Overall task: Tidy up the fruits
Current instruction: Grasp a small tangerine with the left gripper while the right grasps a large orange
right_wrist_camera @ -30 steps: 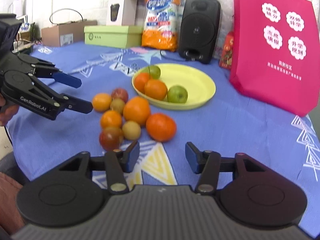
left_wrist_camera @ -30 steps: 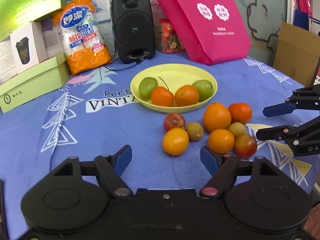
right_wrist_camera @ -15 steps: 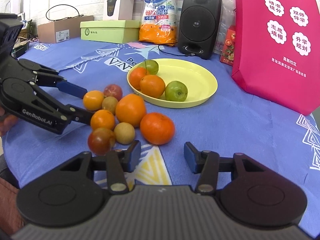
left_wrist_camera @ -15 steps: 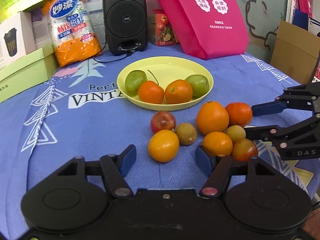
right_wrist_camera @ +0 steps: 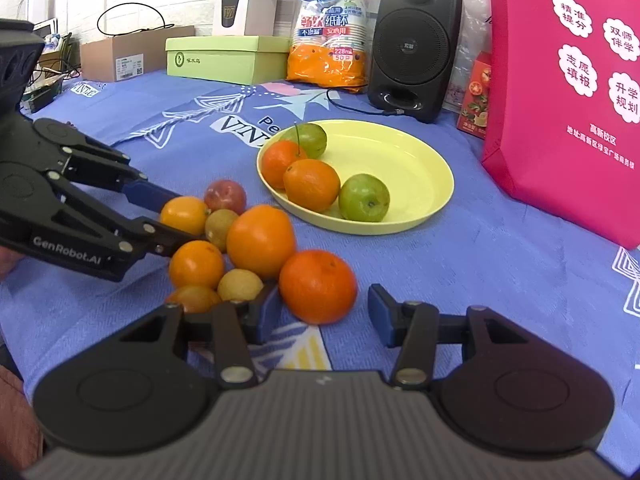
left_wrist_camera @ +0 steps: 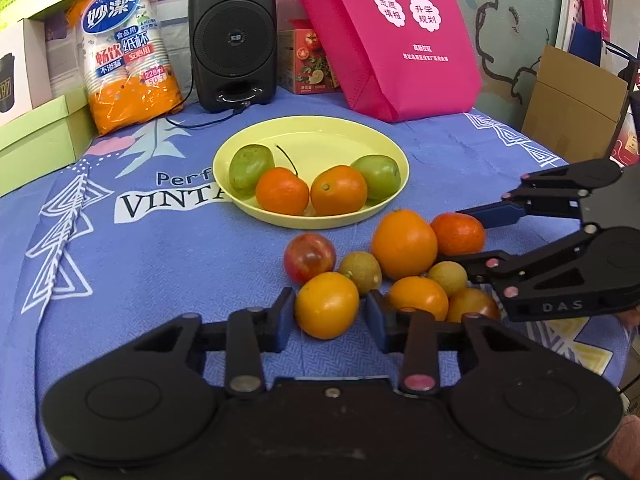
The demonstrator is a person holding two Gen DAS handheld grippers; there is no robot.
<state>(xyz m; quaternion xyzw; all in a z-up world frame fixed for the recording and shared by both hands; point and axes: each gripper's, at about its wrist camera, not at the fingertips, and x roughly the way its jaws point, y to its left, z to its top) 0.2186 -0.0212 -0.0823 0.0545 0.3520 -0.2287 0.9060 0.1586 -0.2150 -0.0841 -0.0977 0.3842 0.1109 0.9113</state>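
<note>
A yellow plate (left_wrist_camera: 320, 132) (right_wrist_camera: 420, 160) holds two green fruits and two oranges. In front of it several loose fruits lie clustered on the blue cloth. My left gripper (left_wrist_camera: 328, 316) is open, its jaws on either side of a yellow-orange fruit (left_wrist_camera: 327, 305) (right_wrist_camera: 184, 215). My right gripper (right_wrist_camera: 316, 312) is open around a deep orange tangerine (right_wrist_camera: 318, 286) (left_wrist_camera: 458, 233). A big orange (left_wrist_camera: 404, 244) (right_wrist_camera: 261, 240), a red plum (left_wrist_camera: 309, 256), two small brown-green fruits and a dark red fruit (left_wrist_camera: 474, 304) lie between them.
A black speaker (left_wrist_camera: 233, 36), an orange cup package (left_wrist_camera: 126, 48), a pink bag (left_wrist_camera: 392, 32) and green boxes (right_wrist_camera: 228, 58) stand behind the plate. A cardboard box (left_wrist_camera: 576, 104) stands off the table's right edge.
Both grippers have moved forward to the fruit cluster. The left jaws now flank the yellow-orange fruit and have narrowed; the right jaws now flank the tangerine.
</note>
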